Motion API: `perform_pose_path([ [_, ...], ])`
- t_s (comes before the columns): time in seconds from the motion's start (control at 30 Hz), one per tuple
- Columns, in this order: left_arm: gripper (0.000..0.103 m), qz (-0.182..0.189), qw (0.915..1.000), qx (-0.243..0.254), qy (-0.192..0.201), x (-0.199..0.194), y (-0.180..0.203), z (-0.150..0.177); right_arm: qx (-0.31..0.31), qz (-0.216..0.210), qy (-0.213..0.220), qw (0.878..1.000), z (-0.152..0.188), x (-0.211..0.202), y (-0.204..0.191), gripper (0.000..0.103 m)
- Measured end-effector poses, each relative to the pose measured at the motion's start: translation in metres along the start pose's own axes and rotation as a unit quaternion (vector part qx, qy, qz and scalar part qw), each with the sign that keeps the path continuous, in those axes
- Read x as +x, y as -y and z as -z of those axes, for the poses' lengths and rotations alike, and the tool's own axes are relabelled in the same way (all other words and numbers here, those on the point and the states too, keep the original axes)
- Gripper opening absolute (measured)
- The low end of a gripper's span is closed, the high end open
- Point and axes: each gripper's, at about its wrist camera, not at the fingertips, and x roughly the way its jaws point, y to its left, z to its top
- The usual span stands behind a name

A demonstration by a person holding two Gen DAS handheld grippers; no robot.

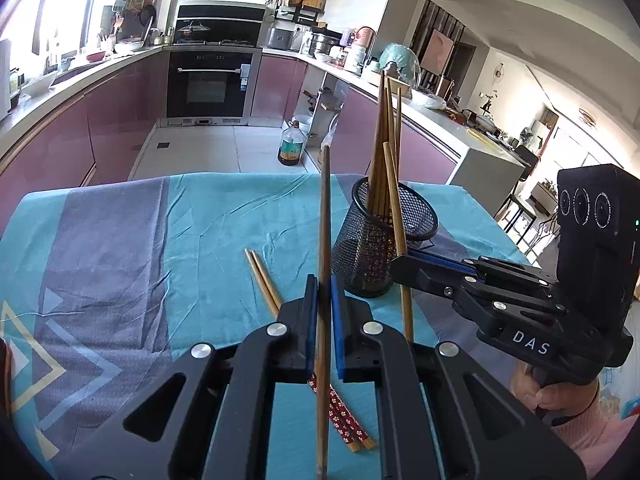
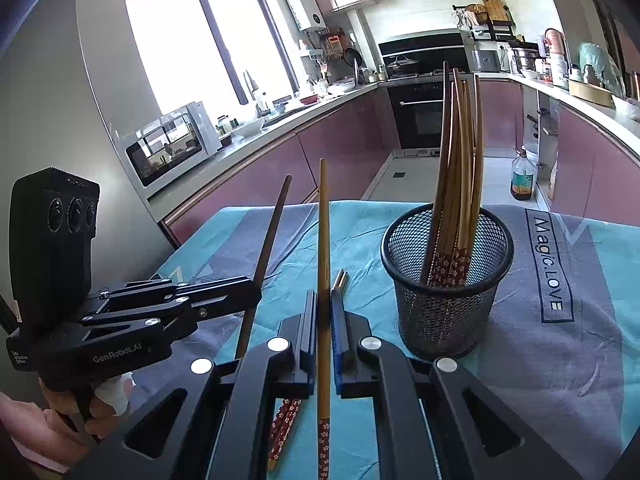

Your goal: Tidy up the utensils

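My left hand-held gripper (image 1: 323, 312) is clamped on a dark chopstick (image 1: 325, 240), my right hand-held gripper (image 2: 323, 316) on a lighter one (image 2: 323, 240), both held upright, I judge, for dropping into the mesh holder (image 2: 446, 280). Two chopsticks (image 1: 262, 276) lie on the surface (image 1: 120, 260) beneath.

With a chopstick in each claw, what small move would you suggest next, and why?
Probably carry the right claw over the mesh cup and lower its chopstick in. Both claws are shut on upright chopsticks, the cup already holds several, and the right one is nearer it.
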Motion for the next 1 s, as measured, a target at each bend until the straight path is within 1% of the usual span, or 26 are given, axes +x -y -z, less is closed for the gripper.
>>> perform_pose_path([
  [0.27,0.007,0.006,0.9999,0.006,0.007,0.002,0.006,-0.007,0.001,0.005,0.014,1.000,-0.006,-0.008,0.003,0.005],
  [0.6,0.007,0.027,0.9994,0.013,0.018,0.002,0.013,-0.017,0.002,0.014,0.037,0.999,-0.014,-0.022,0.011,0.005],
  [1.0,0.007,0.040,0.9982,0.019,0.039,-0.005,0.017,-0.030,0.003,0.016,0.056,0.998,-0.021,-0.034,0.019,0.005],
])
